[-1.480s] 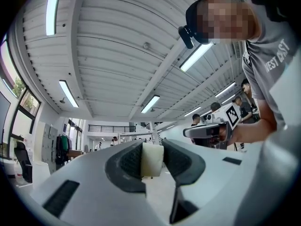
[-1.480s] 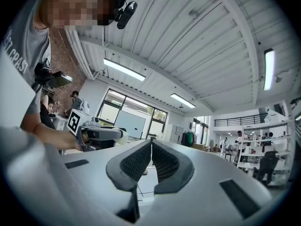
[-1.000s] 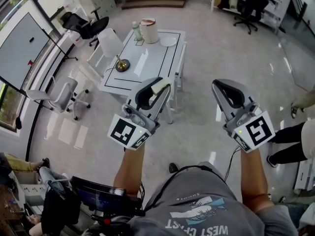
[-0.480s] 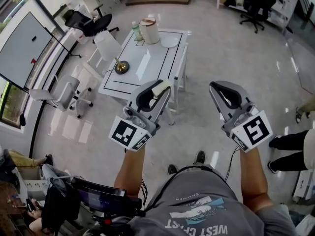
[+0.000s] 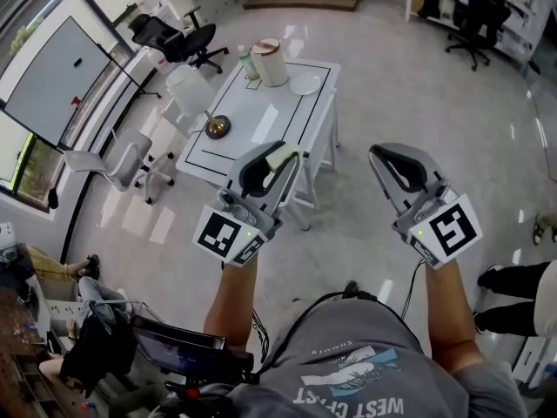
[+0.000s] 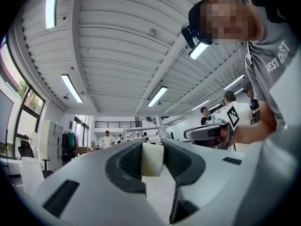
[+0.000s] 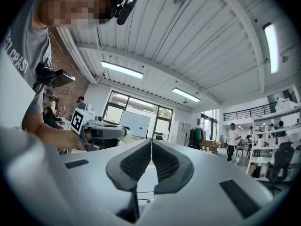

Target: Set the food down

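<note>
Wears a grey T-shirt (image 5: pixel 365 381) with white lettering, plus pale grey, black-padded left gripper (image 5: pixel 280 153) and right gripper (image 5: pixel 389 152) bearing black-and-white marker cubes (image 5: pixel 228 236).

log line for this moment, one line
left gripper: shut on food block | right gripper: shut, empty | white table: ahead, food block not yet down

Food (image 5: pixel 284 155): small pale cream block, flat faces, roughly rectangular. It's pinched upright between my left gripper (image 6: pixel 152 150) jaws, near the tips, with pads pressing both sides and the top edge poking just above them. Held in the air over the floor, short of the white worktop (image 5: pixel 271 120), not yet set down.
</note>
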Available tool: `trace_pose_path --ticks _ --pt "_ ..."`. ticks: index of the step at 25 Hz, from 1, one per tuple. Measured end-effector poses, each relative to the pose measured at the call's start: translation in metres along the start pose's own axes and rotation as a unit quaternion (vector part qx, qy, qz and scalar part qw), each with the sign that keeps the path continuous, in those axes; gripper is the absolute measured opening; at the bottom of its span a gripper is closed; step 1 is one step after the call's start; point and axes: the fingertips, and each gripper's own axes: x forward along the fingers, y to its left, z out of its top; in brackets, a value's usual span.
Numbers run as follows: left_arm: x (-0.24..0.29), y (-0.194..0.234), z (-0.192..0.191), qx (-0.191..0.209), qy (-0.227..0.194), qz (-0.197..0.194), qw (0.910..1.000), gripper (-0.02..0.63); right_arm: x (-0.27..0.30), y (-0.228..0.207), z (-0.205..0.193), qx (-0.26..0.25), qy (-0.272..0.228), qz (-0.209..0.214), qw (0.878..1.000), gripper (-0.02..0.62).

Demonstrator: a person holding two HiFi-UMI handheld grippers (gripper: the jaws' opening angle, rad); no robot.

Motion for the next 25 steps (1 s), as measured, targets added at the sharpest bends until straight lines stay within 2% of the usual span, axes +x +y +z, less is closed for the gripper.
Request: trace_pose_path --ticks 10,16,25 --pt "0.032 0.020 -0.018 0.007 0.015 0.012 0.9998 0.109 0.021 -0.037 -0.023 0.018 -0.006 0.015 1.000 0.007" --pt "0.048 0.058 -0.037 -0.003 0.009 0.000 1.0000 0.108 0.055 -0.052 -0.035 0.017 0.008 0.004 1.000 0.006" --pt "0.058 0.134 -0.045 -0.014 -0.016 -0.025 0.9995 0.108 0.126 -0.061 -0.037 0.001 0.028 -0.018 0.999 0.006"
